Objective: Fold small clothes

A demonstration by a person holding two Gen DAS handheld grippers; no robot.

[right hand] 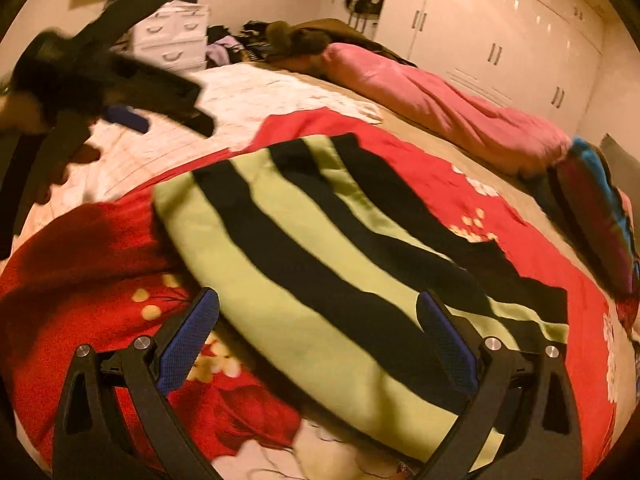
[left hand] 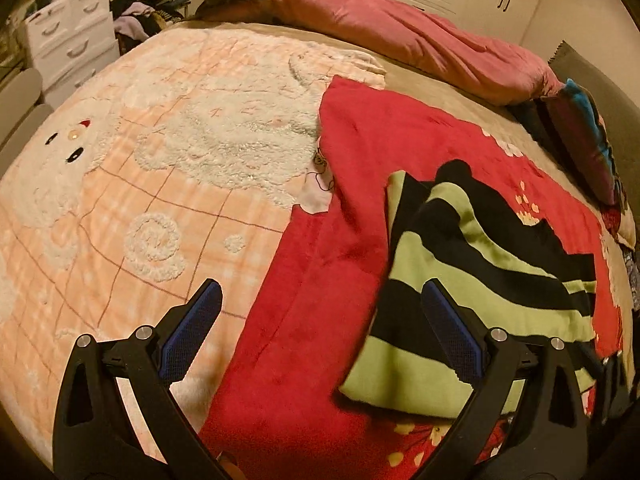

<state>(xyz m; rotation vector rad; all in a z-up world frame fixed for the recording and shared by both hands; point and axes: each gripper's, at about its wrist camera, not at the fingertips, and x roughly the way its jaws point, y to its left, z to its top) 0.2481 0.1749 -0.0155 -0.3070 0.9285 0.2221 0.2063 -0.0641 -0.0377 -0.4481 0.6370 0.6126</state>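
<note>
A green-and-black striped garment (left hand: 472, 276) (right hand: 320, 264) lies flat on a red floral blanket (left hand: 304, 304) (right hand: 80, 264) on the bed. My left gripper (left hand: 320, 296) hovers open over the blanket, its right finger above the garment's left edge, nothing held. My right gripper (right hand: 318, 304) is open just above the garment's near part, with the striped cloth between its blue-padded fingers but not pinched. In the right wrist view the left gripper (right hand: 120, 112) appears blurred at upper left, held by a hand.
A peach checked blanket with fluffy white figures (left hand: 132, 184) covers the bed's left side. A pink duvet (left hand: 420, 48) lies along the far edge, folded colourful clothes (left hand: 588, 140) at right. White drawers (left hand: 68, 40) and wardrobe doors (right hand: 500, 40) stand beyond.
</note>
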